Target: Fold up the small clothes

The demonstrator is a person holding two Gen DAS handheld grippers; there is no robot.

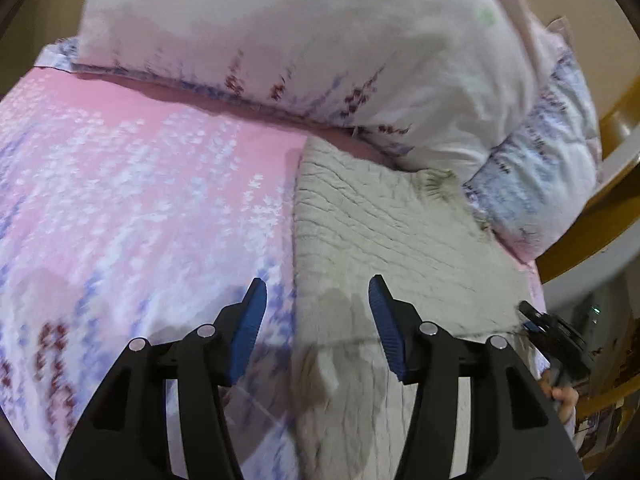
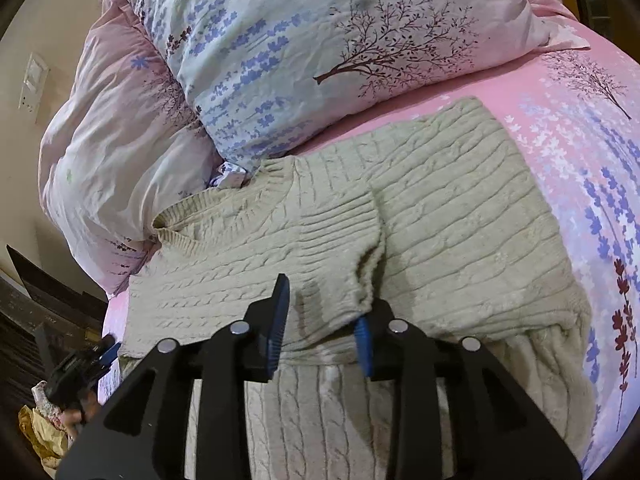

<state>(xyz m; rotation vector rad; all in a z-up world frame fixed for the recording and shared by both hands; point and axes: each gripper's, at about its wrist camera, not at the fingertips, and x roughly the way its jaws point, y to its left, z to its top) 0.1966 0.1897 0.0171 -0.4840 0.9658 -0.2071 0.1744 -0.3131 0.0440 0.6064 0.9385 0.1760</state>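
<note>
We hold the left gripper [image 1: 318,304] spread wide over the sweater's [image 2: 460,216] edge on the pink sheet [image 1: 140,184], gripping nothing. Our right gripper [image 2: 322,312] is also spread, above the folded-in sleeve [image 2: 340,236], probably freshly laid flat. Pillows [image 2: 300,40] crowd the far side.

No readable text, label or number shows anywhere (the left wrist view is perhaps too blurred).
</note>
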